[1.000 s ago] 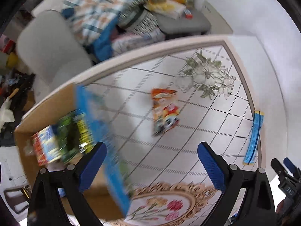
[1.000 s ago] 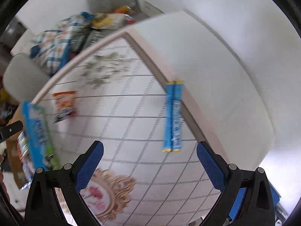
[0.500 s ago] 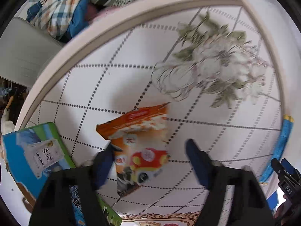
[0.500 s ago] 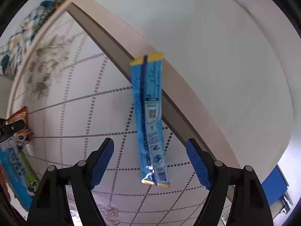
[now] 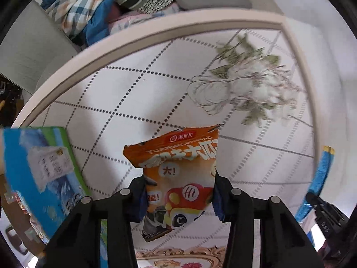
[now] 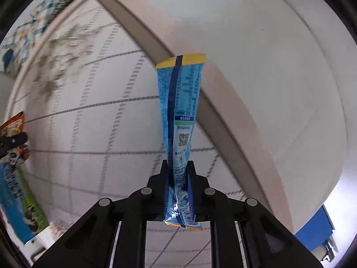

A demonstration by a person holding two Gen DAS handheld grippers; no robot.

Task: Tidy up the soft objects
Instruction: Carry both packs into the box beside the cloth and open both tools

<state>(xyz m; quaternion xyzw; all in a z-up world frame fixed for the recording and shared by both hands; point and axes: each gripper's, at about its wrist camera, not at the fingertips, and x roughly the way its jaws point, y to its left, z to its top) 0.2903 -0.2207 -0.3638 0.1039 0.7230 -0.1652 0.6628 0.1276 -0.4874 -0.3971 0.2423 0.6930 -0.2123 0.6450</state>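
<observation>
where the left gripper [image 5: 179, 197] looks forward, its fingers [image 5: 219, 201] press from both sides on the lower part of an orange snack bag [image 5: 178, 178], so the bag is pinched between them and its crumpled top edge points away from the camera. just to the left of this gripper a blue and green box [image 5: 42, 174] lies tilted, partly blurred. under them is the worktop [image 5: 116, 93], covered with a white cloth with dotted diamond lines and a pale flower print [image 5: 245, 87] farther away. beyond the rounded edge of the worktop there is a pile of clothes [image 5: 93, 11], with a checked fabric and a striped one.

on the right side, the right gripper [image 6: 179, 178] has its fingers [image 6: 194, 176] drawn narrow around a long blue wrapper with yellow ends [image 6: 180, 111]. the wrapper is squeezed near its lower end and stretches forward, over the beige border of the cloth. at the far left of this view the orange bag and the box are visible too.
</observation>
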